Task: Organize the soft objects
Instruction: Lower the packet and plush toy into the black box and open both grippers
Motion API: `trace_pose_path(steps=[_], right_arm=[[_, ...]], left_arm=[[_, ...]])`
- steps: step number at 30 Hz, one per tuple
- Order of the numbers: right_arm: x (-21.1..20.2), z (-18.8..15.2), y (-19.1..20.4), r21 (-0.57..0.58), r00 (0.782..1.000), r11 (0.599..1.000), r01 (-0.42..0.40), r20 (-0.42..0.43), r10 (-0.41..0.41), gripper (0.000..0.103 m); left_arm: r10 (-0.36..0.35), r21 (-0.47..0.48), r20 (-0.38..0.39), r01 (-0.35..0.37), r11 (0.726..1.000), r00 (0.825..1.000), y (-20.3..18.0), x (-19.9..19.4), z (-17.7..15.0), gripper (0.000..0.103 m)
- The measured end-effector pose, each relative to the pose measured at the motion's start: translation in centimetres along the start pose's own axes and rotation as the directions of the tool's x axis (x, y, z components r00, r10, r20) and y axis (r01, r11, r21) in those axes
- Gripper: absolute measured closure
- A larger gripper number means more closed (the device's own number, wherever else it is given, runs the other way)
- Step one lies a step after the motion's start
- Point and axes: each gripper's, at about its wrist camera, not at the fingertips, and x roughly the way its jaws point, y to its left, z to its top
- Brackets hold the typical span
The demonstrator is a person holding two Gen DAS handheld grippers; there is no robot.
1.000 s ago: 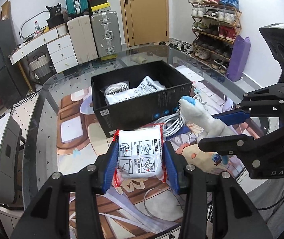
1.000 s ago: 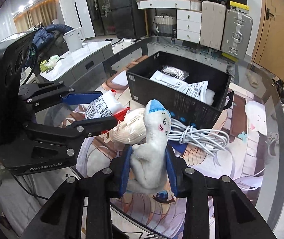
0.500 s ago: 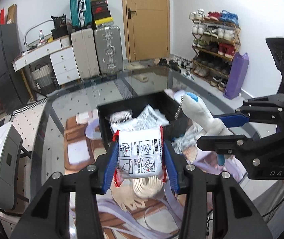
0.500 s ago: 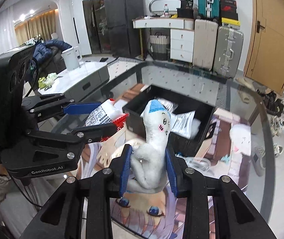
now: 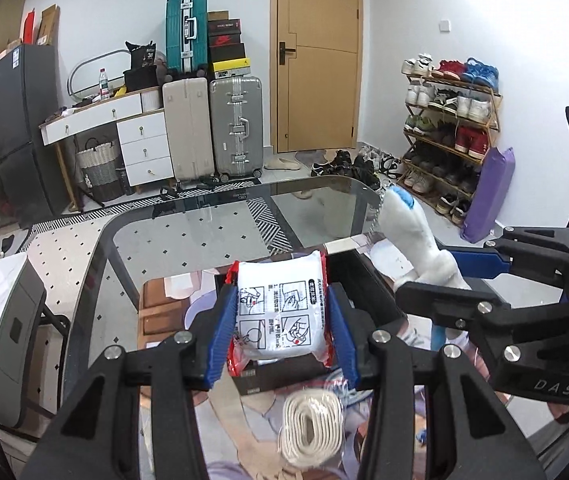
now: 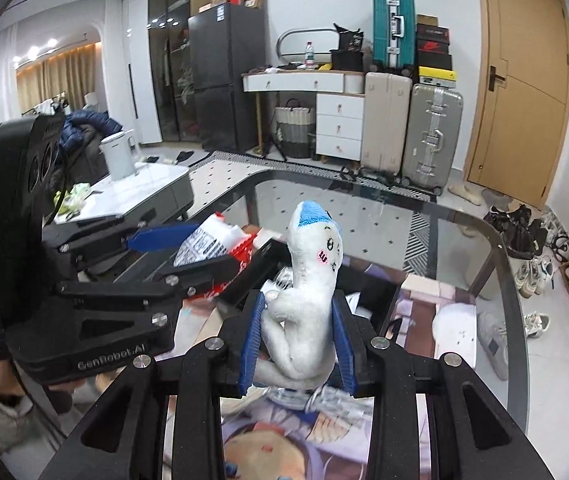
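My left gripper (image 5: 280,312) is shut on a white soft packet (image 5: 280,308) with red edges and printed instruction pictures, held up in the air. To its right, my right gripper (image 6: 296,316) is shut on a white plush toy (image 6: 308,280) with a blue top and a small face; the toy stands upright between the blue pads. Both hang above the black open box (image 5: 368,292), which is mostly hidden behind them. In the right wrist view the left gripper (image 6: 200,250) and its packet (image 6: 208,240) sit to the left of the toy.
A coil of cream rope (image 5: 310,426) lies on the printed mat below the left gripper. The glass table (image 5: 204,224) stretches ahead to a rounded far edge. Suitcases (image 5: 236,124), a drawer desk and a shoe rack (image 5: 448,120) stand on the floor beyond.
Both grippers have risen with their loads and tipped upward, so the black box has slid down in view and is now mostly covered. The grips have not changed.
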Motion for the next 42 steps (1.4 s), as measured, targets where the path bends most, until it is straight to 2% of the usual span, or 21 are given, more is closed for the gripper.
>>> trace_pose_path(steps=[7, 11, 15, 24, 29, 36, 40, 42], right_arm=[[3.2, 1.2, -2.3, 0.047, 0.999, 0.998, 0.041, -0.011, -0.041, 0.07], [5.5, 1.2, -3.4, 0.053, 0.997, 0.997, 0.064, -0.039, -0.062, 0.07], [7.9, 0.8, -4.1, 0.074, 0.994, 0.995, 0.067, -0.089, -0.06, 0.07], [11.3, -0.6, -5.2, 0.092, 0.985, 0.994, 0.057, -0.167, -0.041, 0.07], [12.1, -1.2, -4.9, 0.078, 0.981, 0.996, 0.049, -0.189, -0.033, 0.07], [12.5, -1.5, -4.9, 0.081, 0.979, 0.996, 0.038, -0.202, -0.021, 0.07], [12.6, -1.5, -4.8, 0.071, 0.977, 0.996, 0.05, -0.209, -0.034, 0.069], [12.6, -1.6, -4.9, 0.068, 0.976, 0.996, 0.06, -0.211, -0.045, 0.066]], left_arm=[[0.02, -0.051, 0.011, -0.019, 0.999, 1.0, 1.2, 3.0, 0.9, 0.059], [0.013, -0.095, -0.037, -0.017, 0.995, 0.999, 2.2, 5.5, 0.8, 0.059], [0.011, -0.093, -0.106, -0.021, 0.995, 0.994, 2.1, 7.5, 0.3, 0.059], [0.026, -0.092, -0.162, -0.041, 0.995, 0.986, 1.8, 9.5, -1.0, 0.059], [0.026, -0.067, -0.177, -0.039, 0.997, 0.984, 1.2, 10.0, -1.0, 0.058], [0.017, -0.093, -0.205, -0.036, 0.995, 0.979, 1.4, 10.4, -1.2, 0.057], [0.016, -0.101, -0.214, -0.038, 0.994, 0.977, 1.6, 10.5, -1.4, 0.054], [0.023, -0.096, -0.23, -0.046, 0.994, 0.973, 1.6, 10.7, -1.4, 0.049]])
